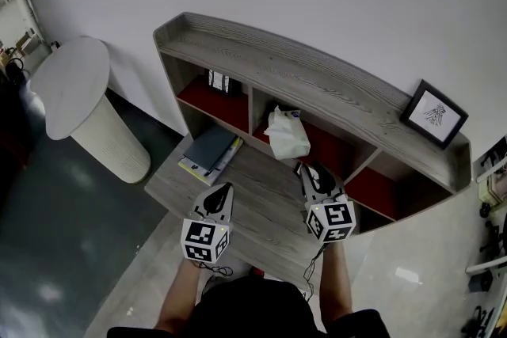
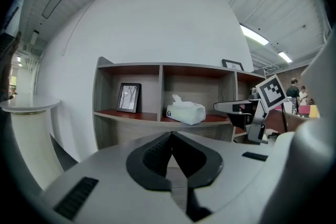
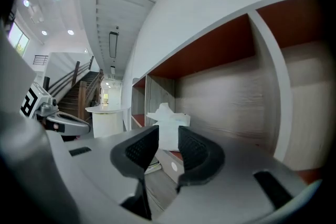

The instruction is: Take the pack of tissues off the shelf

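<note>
The white pack of tissues (image 1: pixel 287 134) sits in the middle compartment of the wooden shelf (image 1: pixel 317 83), on its red floor, with a tissue sticking up. My right gripper (image 1: pixel 305 169) is just in front of it and slightly right, not touching. In the right gripper view the jaws (image 3: pixel 168 136) stand open with a narrow gap, and the pack (image 3: pixel 169 131) shows beyond them. My left gripper (image 1: pixel 226 187) hovers over the desk further left, shut and empty (image 2: pixel 171 135). From there the pack (image 2: pixel 186 112) is visible ahead on the shelf.
A framed picture (image 1: pixel 219 81) stands in the left compartment, another (image 1: pixel 433 113) on top of the shelf at right. Books (image 1: pixel 210 153) lie on the desk (image 1: pixel 261 210) below the left compartment. A round white table (image 1: pixel 79 91) stands left of the shelf.
</note>
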{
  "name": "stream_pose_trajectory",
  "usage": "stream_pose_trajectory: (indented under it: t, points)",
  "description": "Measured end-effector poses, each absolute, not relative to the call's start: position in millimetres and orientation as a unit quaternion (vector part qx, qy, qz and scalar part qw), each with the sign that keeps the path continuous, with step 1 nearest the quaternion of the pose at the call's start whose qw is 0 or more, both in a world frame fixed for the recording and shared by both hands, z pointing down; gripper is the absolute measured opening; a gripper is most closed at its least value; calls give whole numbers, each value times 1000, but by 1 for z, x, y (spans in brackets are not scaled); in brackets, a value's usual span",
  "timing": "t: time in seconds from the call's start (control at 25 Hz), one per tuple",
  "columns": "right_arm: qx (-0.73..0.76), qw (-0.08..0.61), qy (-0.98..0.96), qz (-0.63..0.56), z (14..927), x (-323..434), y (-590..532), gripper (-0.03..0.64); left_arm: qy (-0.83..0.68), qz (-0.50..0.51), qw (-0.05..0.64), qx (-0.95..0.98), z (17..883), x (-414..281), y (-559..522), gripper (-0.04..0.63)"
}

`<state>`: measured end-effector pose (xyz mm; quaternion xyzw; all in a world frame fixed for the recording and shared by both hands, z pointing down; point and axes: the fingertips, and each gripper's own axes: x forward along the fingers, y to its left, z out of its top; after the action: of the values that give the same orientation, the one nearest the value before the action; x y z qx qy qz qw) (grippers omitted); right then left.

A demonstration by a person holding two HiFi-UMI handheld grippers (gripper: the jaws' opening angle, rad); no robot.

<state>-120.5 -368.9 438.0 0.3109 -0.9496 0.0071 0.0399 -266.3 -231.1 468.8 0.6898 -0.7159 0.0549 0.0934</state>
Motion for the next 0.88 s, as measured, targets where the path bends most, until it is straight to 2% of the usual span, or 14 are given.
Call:
stream_pose_trajectory:
  t: [0.44,0.88]
  points:
    - [284,71,-956,27,450,-144,-391,249,-734,60,102,669,477,-274,-224,6]
    - [285,118,-948,77,460,-158,-402,250,-744,58,108,657,479,-283,-222,6]
